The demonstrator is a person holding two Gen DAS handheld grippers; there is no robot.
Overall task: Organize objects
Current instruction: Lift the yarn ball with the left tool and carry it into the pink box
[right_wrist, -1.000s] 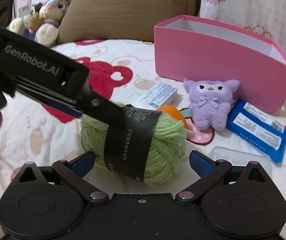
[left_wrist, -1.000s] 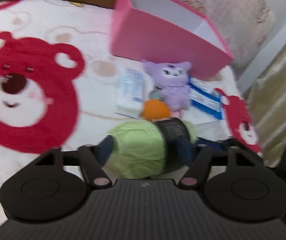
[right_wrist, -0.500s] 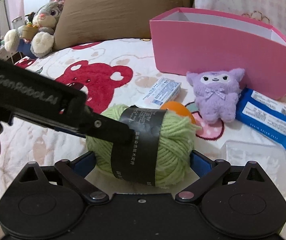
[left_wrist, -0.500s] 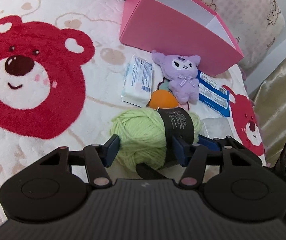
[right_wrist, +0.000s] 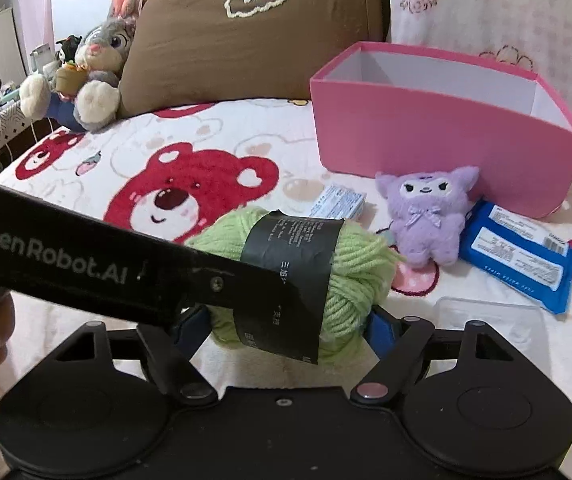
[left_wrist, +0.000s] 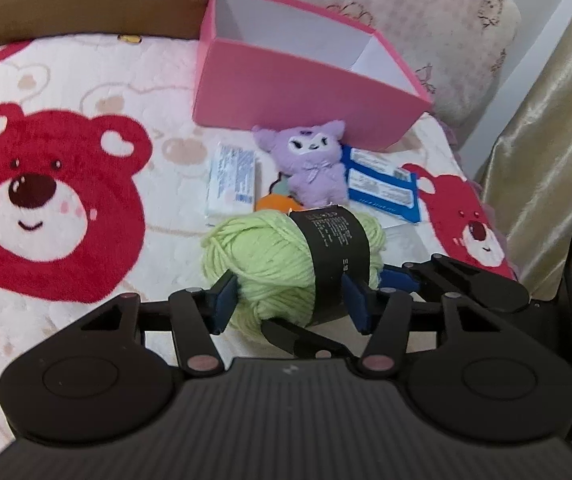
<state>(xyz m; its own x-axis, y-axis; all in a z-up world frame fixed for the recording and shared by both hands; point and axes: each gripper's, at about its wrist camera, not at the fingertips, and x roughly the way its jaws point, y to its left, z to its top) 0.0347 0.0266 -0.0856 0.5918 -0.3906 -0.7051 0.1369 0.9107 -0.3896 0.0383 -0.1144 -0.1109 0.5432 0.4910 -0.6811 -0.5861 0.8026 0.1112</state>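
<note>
A green yarn ball (left_wrist: 286,264) with a black paper band is gripped by both grippers and sits lifted above the bear-print blanket. My left gripper (left_wrist: 288,304) is shut on its near end. My right gripper (right_wrist: 286,326) is shut on the same yarn ball (right_wrist: 350,268); the left gripper's arm crosses in front of it. Behind the yarn lie a purple plush toy (left_wrist: 314,168), a white tissue pack (left_wrist: 231,178), a blue wipes pack (left_wrist: 382,184) and an orange ball (left_wrist: 275,202), partly hidden. An open pink box (left_wrist: 302,92) stands further back.
A clear plastic lid (right_wrist: 490,316) lies right of the yarn. A brown pillow (right_wrist: 245,32) and a grey rabbit plush (right_wrist: 89,68) stand at the back left. A floral pillow (left_wrist: 406,12) and a gold curtain (left_wrist: 558,140) are on the right.
Both grippers have closed in on the yarn ball, and it has risen with them off the blanket and nearer the pink box.
</note>
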